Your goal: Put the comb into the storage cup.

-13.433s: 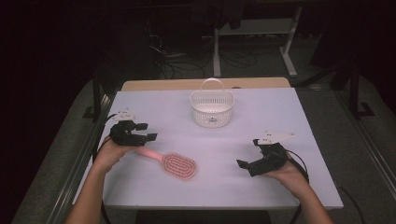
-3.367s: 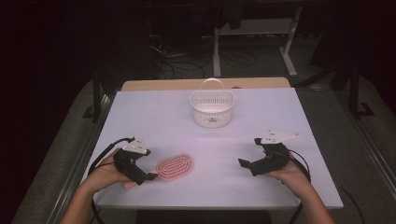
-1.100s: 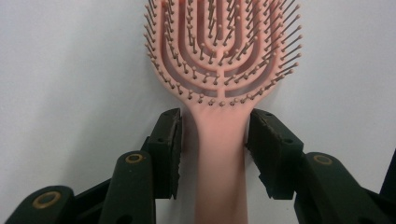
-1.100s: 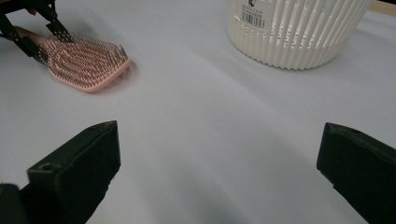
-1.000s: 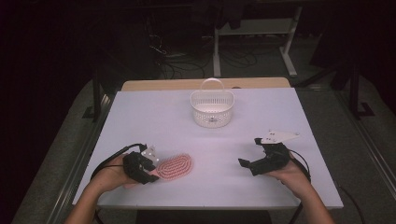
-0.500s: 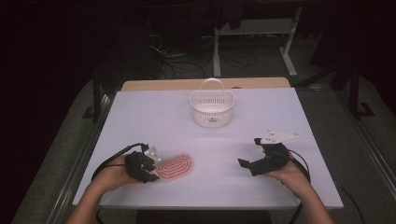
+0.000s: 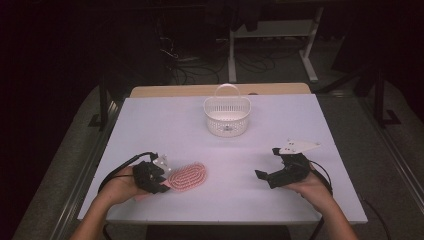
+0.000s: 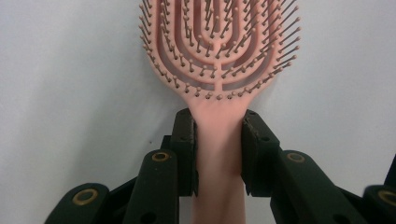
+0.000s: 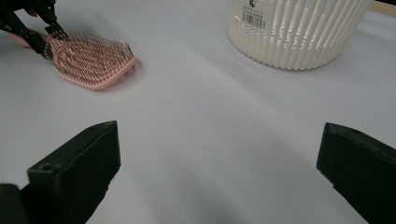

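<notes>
Your left gripper point(image 8: 217, 140) has just been closing; pads now pinch the pink hairbrush point(image 7: 187, 176) at its neck, bristles up, flat on the table point(image 7: 300, 115), likely for lifting to the basket point(image 7: 227, 115); right gripper point(image 9: 219, 163) idles wide apart, nothing between.

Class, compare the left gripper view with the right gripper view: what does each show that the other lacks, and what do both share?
Left gripper view alone: the left gripper closing, its pads against the brush handle on both sides, seen close up.

Right gripper view alone: the white slatted basket with a barcode label, and the right gripper with jaws wide apart and nothing between them.

Both: the pink hairbrush lying bristles up on the pale table.
</notes>
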The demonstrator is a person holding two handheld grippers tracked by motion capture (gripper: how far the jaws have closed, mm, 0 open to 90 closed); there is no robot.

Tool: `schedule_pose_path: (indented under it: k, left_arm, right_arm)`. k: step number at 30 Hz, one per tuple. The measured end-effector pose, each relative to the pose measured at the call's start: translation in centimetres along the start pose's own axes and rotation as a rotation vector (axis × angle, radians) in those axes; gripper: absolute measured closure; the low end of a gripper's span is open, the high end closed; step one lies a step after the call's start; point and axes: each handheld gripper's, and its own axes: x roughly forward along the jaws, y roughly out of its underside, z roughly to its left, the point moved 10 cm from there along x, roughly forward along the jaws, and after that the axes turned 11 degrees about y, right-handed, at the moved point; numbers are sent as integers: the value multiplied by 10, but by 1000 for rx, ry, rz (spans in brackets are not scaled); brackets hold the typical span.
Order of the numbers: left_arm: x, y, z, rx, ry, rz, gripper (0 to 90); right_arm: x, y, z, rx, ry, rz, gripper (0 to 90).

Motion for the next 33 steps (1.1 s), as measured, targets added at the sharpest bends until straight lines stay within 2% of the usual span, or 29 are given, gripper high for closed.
schedule_pose_path:
  k: [8, 12, 15, 19, 28, 33]
  left_arm:
    - [-1, 1, 0, 6, 9, -18, 705]
    - [-3, 2, -1, 7, 28, -34, 704]
    - [-6, 1, -1, 12, 16, -57, 704]
    - [-11, -2, -1, 14, 19, -89, 704]
    - [-20, -13, 1, 4, 3, -208, 703]
    - [-24, -21, 3, -9, 7, -298, 703]
  right_arm:
    - [0, 0, -1, 0, 1, 0, 0]
    - [0, 0, -1, 3, 1, 0, 0]
    - [0, 1, -1, 2, 2, 2, 0]
    - [0, 0, -1, 1, 2, 0, 0]
    - [0, 0, -1, 3, 1, 1, 0]
    - [0, 1, -1, 3, 1, 2, 0]
